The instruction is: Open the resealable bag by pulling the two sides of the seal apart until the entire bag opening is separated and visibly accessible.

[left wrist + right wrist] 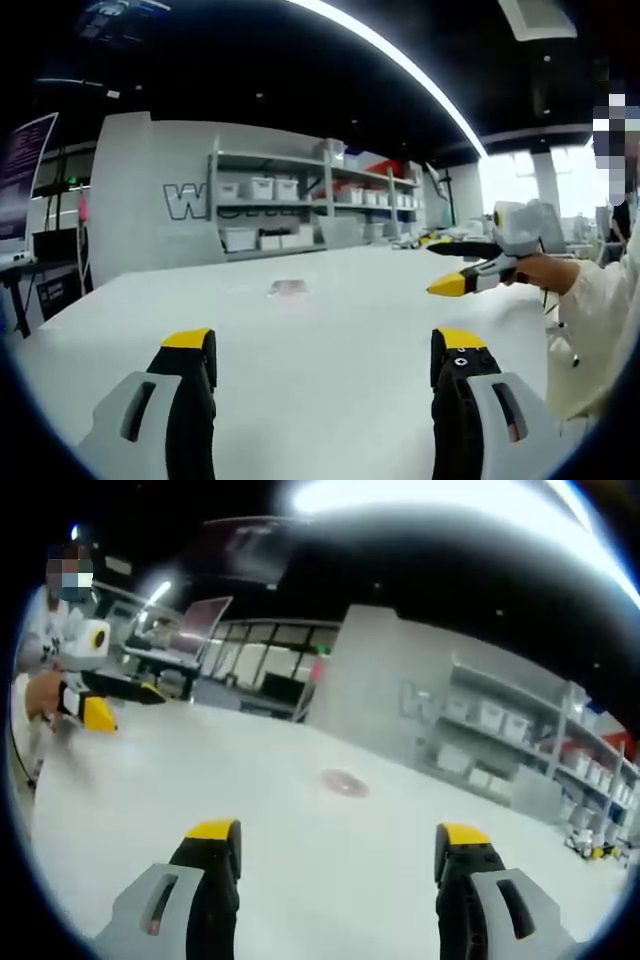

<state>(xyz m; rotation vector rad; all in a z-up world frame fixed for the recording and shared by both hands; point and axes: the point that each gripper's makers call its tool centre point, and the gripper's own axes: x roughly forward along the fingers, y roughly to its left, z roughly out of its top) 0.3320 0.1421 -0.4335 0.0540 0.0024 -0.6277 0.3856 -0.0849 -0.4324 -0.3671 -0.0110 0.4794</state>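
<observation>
- White tabletop point(330, 340) spreads under both of your grippers, with shelving point(300, 205) of storage bins along the far wall at mid-frame of the left gripper view.
- Your left gripper point(325, 355) rises from the bottom of its own view, jaws wide apart and holding nothing; it also appears at the upper left of the right gripper view, held in a hand.
- Your right gripper point(338, 845) stands the same way at the bottom of its view, jaws spread and empty; in the left gripper view it enters from the right edge, yellow tips parted.
- The resealable bag point(288, 289) lies flat near the table's middle, a small pale patch just above centre in the left gripper view and a faint reddish oval point(343, 781) at centre in the right gripper view, well apart from both grippers.
- The approach appears to be the step in hand; nothing has been gripped.
- Your next move calls for bringing both grippers in to take opposite sides of the seal, which is too small here to make out.
- Bare tabletop surrounds the bag, with edges far off, so you have plenty of room.
</observation>
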